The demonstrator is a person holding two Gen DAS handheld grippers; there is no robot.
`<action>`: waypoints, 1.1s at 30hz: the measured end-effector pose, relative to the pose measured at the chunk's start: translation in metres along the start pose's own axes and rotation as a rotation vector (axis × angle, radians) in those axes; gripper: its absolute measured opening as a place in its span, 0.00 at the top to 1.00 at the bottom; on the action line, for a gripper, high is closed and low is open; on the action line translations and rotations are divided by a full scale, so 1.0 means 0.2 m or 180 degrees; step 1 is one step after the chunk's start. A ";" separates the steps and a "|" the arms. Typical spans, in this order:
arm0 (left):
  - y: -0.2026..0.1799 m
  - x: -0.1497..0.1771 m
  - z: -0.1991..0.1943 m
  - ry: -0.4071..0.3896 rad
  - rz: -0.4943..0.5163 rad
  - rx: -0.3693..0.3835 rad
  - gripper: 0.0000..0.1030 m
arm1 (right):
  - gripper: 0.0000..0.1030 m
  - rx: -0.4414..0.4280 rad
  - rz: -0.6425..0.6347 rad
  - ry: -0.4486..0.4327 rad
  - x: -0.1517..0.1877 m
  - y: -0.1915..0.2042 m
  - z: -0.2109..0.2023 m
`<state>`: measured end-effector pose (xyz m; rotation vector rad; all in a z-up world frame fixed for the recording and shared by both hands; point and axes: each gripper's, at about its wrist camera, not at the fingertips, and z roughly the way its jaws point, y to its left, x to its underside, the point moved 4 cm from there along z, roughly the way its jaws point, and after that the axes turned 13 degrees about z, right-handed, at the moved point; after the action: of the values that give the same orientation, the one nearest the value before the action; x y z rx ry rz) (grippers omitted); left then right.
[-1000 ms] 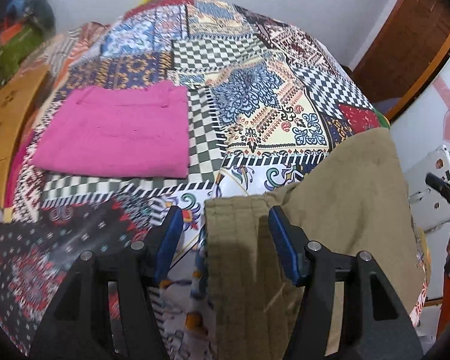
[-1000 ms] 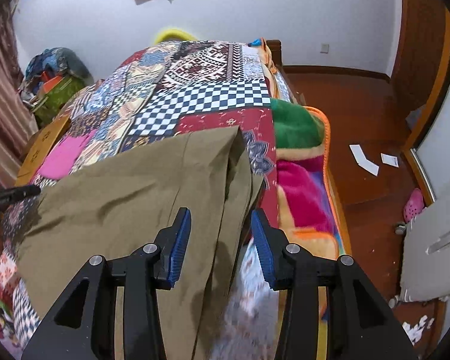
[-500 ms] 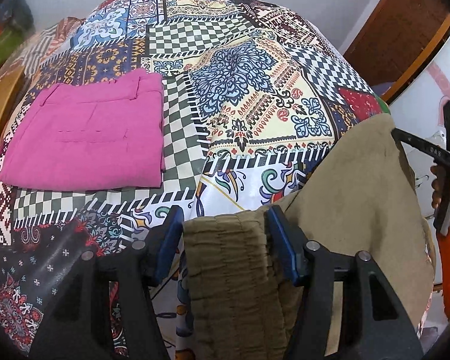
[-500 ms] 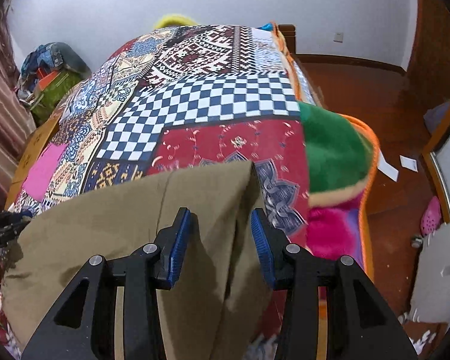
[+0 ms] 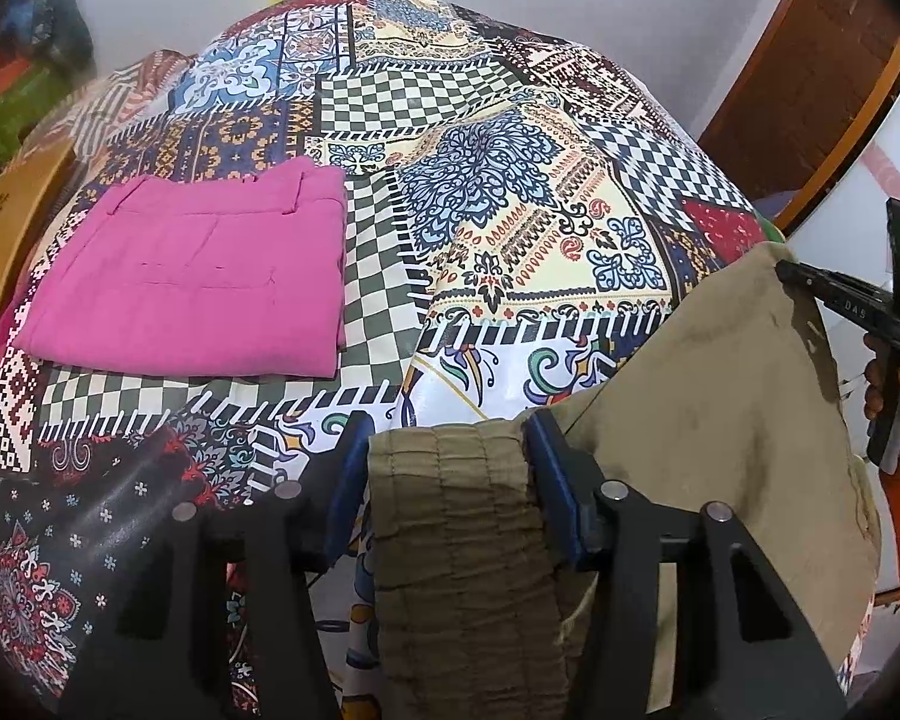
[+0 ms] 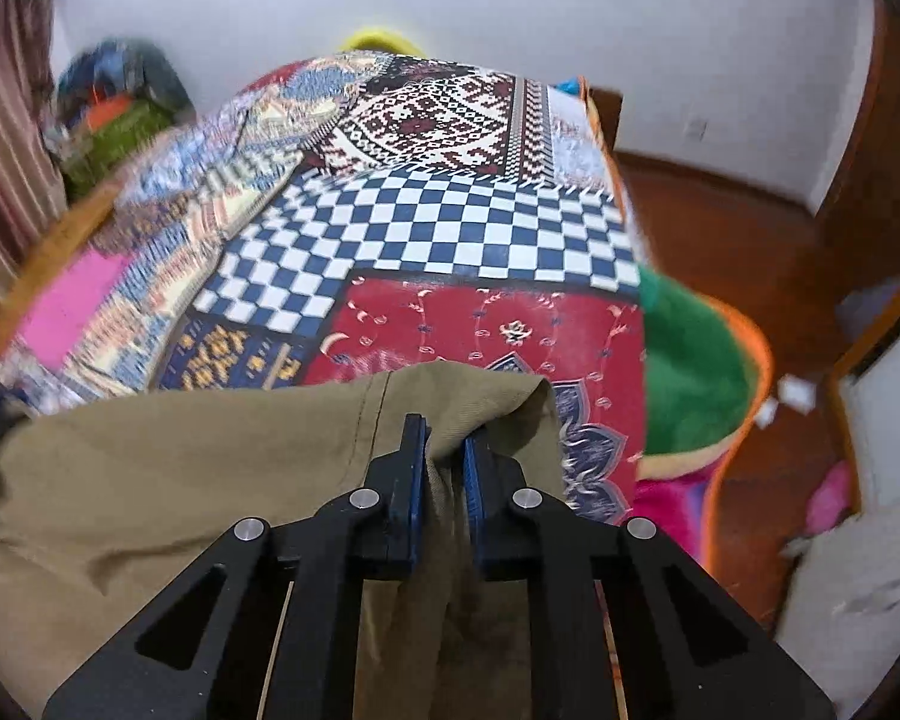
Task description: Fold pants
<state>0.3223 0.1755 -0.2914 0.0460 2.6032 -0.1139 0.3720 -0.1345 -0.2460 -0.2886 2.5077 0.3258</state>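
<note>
A bed covered in a patchwork quilt (image 5: pixel 510 192) fills both views, its checkered, floral and red panels running to the far wall. At the quilt's right edge a green, pink and orange blanket (image 6: pixel 690 372) hangs toward the wooden floor (image 6: pixel 720 228). The khaki pants (image 5: pixel 720 420) lie across the near end of the bed, the ribbed waistband end toward the left side and the hem end toward the right. Folded pink pants (image 5: pixel 198 282) rest flat on the quilt, well apart from the khaki pair. The left gripper (image 5: pixel 447 468) stands wide open with the gathered waistband lying between its blue pads, not pinched. The right gripper (image 6: pixel 444 480) is nearly closed, its pads clamping a bunched fold of the khaki hem corner.
</note>
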 end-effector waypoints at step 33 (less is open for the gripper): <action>-0.01 0.00 0.02 -0.0002 0.0077 -0.0159 0.48 | 0.83 0.0673 0.0314 0.0184 0.18 -0.41 -0.12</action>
<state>0.3241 0.1725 -0.2951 0.0594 2.6027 -0.0401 0.3532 -0.2241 -0.2616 -0.0913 2.5917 0.0902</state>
